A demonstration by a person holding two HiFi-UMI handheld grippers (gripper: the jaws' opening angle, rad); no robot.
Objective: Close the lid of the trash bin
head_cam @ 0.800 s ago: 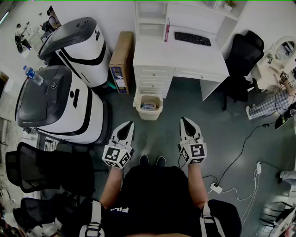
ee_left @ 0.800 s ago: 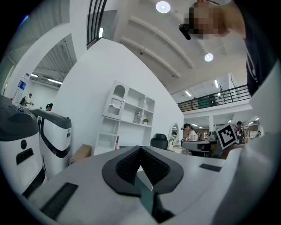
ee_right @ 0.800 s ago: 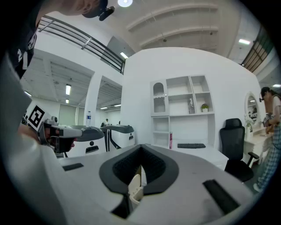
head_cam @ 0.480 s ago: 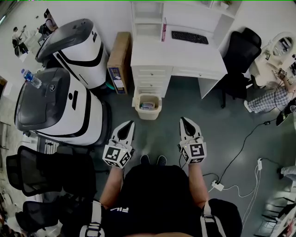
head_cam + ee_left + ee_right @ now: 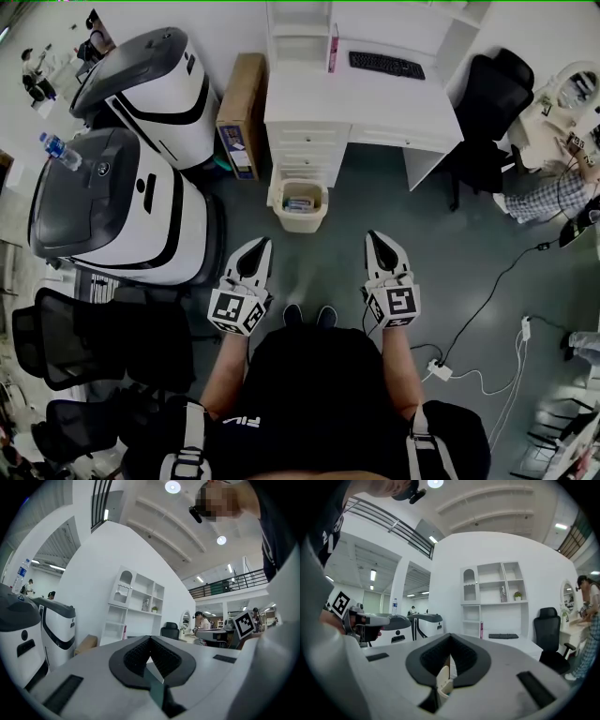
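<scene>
A small beige trash bin [image 5: 301, 205] stands open on the floor against the white desk's drawers [image 5: 309, 159], with some rubbish inside. Its lid is not clear in the head view. My left gripper [image 5: 262, 243] and right gripper [image 5: 373, 236] are held side by side in front of the person's body, short of the bin, one to each side of it. Both are shut and hold nothing. In the right gripper view a beige piece of the bin [image 5: 442, 680] shows low through the gap behind the shut right gripper [image 5: 450, 637]. The left gripper [image 5: 150, 638] points level toward the shelves.
Two large white-and-black machines [image 5: 117, 202] stand at the left, one with a water bottle [image 5: 56, 150] on top. A cardboard box [image 5: 239, 117] leans beside the desk. Black chairs [image 5: 89, 342] sit at lower left and one [image 5: 487, 103] right of the desk. Cables [image 5: 469, 328] trail at right.
The head view has drifted a little, so the bin and desk sit slightly higher. Both grippers stay shut and side by side, in nearly the same place.
</scene>
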